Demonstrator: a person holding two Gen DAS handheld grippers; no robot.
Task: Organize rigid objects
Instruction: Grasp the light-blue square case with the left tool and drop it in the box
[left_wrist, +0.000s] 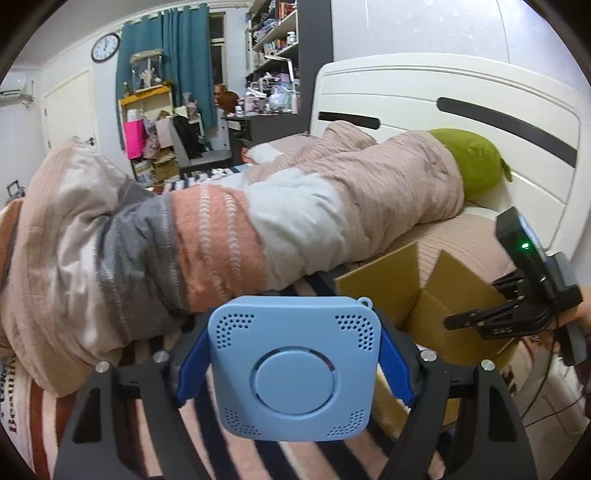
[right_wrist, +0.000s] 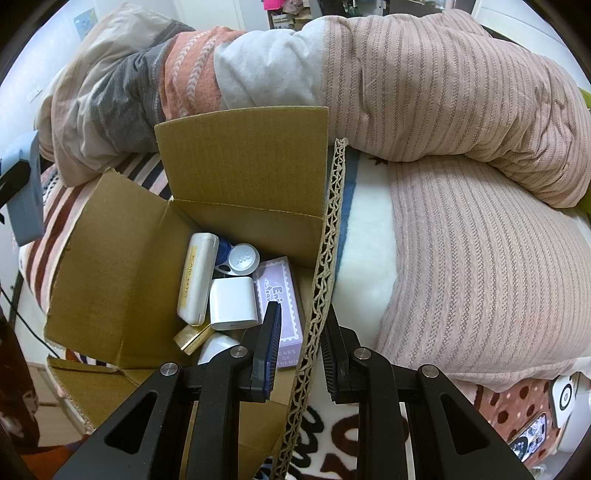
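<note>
Between the left gripper (left_wrist: 295, 363) jaws, the blue device (left_wrist: 294, 365) is clamped, held above the bed, beside the cardboard box (right_wrist: 110, 258). Right gripper (right_wrist: 297, 345) jaws straddle the box's right wall, slightly apart; contact cannot be confirmed. Below its left jaw, several items already lie inside, including a white charger (right_wrist: 232, 302) and purple box (right_wrist: 280, 295). Judged remaining: deposit the blue device.
</note>
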